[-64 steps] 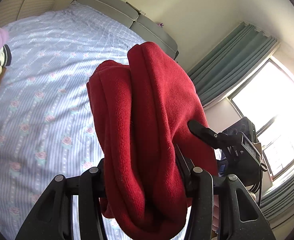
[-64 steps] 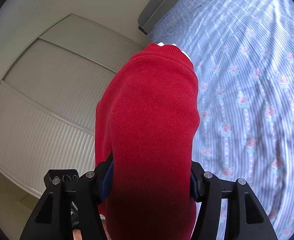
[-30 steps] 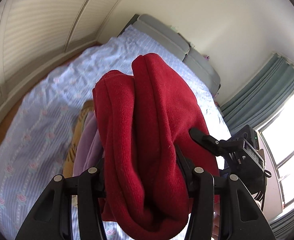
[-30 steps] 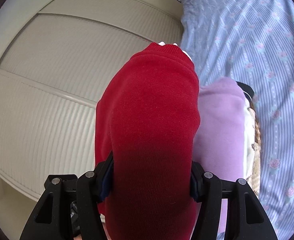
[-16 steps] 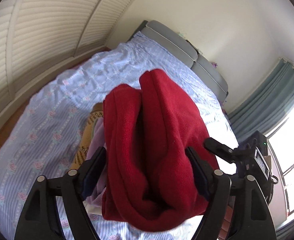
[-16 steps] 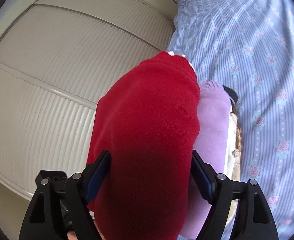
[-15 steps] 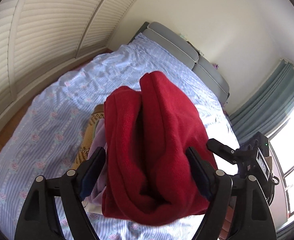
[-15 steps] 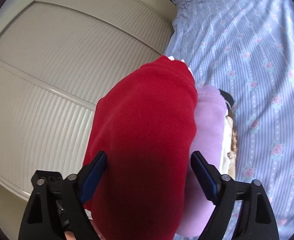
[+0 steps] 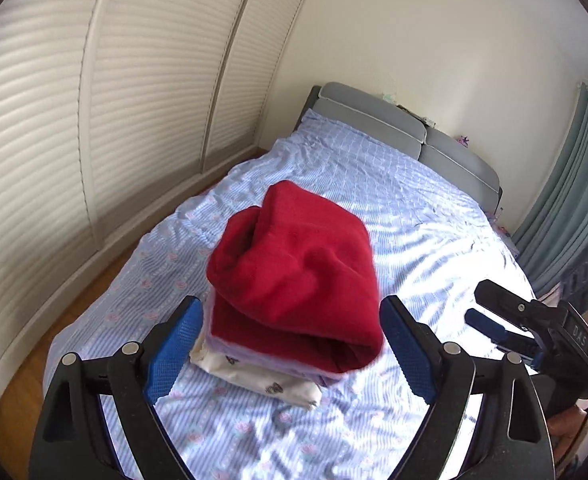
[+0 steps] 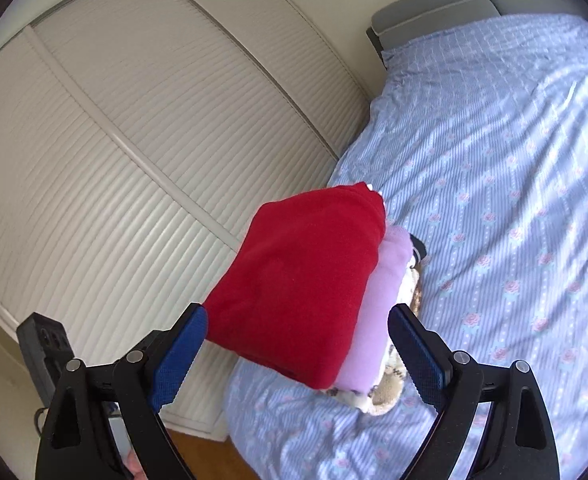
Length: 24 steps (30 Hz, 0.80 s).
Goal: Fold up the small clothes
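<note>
Left wrist view: the left gripper [image 9: 290,336] stands wide open, holding nothing, its blue-padded fingers [image 9: 174,350] flanking but clear of the folded red fleece garment [image 9: 297,280]. That garment tops a small stack on the blue rose-print striped bedsheet [image 9: 425,224], over a lilac layer [image 9: 278,364] and a white printed cloth [image 9: 262,380]. Open sheet lies beyond the stack toward the grey padded headboard [image 9: 405,128]. The stack sits toward the bed's edge on the side of the cream louvred wardrobe doors [image 9: 54,120]. The right gripper [image 9: 493,320] shows at the far right, well apart.

Right wrist view: the right gripper [image 10: 294,356] is likewise spread wide and empty, the red garment [image 10: 305,280] just ahead between its pads. Here alone the lilac folded piece [image 10: 377,304] shows its full thickness, with a tan fuzzy item [image 10: 389,392] beneath.
</note>
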Each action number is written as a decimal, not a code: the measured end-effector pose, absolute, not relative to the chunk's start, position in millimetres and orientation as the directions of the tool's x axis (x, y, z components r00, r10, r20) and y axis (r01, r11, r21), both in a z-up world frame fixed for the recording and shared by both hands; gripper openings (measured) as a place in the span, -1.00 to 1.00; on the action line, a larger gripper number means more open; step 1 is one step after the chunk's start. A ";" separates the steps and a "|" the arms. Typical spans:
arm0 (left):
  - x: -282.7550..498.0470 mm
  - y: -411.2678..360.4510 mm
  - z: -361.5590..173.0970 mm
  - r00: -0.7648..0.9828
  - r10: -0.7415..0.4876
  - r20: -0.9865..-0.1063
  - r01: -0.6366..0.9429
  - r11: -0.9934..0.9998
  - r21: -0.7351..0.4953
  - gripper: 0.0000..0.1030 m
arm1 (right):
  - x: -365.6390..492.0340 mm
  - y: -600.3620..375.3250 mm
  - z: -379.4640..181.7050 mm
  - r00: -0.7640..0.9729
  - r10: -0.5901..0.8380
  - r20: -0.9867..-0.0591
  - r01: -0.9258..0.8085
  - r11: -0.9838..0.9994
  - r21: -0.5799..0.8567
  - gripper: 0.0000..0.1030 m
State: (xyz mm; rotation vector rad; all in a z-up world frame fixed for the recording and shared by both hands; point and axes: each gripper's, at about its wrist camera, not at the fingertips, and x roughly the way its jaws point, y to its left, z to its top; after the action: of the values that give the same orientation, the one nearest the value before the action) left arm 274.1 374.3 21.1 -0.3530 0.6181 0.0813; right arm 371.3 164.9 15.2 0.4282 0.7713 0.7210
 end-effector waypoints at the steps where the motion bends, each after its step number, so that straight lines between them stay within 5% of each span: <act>1: 264.0 363.2 24.1 0.817 -0.022 -0.576 -0.180 0.939 -0.292 0.77 | 359.0 154.6 22.1 0.523 0.708 -0.475 -0.436 0.701 0.564 0.80; 10: 185.5 250.3 33.4 0.827 -0.052 -0.560 -0.105 0.964 -0.245 0.95 | 225.8 23.4 61.6 0.741 0.507 -0.441 -0.404 0.861 0.310 0.80; 16: 139.1 158.0 34.5 0.821 -0.179 -0.542 0.035 0.964 -0.265 0.95 | 141.3 -73.6 72.2 0.853 0.319 -0.413 -0.270 0.947 0.174 0.80; 24: 88.7 46.6 41.1 0.836 -0.209 -0.507 0.168 0.978 -0.126 0.98 | 51.9 -171.9 64.4 0.918 0.086 -0.388 -0.080 0.996 0.030 0.80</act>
State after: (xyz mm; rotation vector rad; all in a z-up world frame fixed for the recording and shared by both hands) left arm 88.7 46.6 41.1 -0.0768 0.5453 -0.2000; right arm 51.9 -171.9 64.4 0.0140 0.3999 0.0852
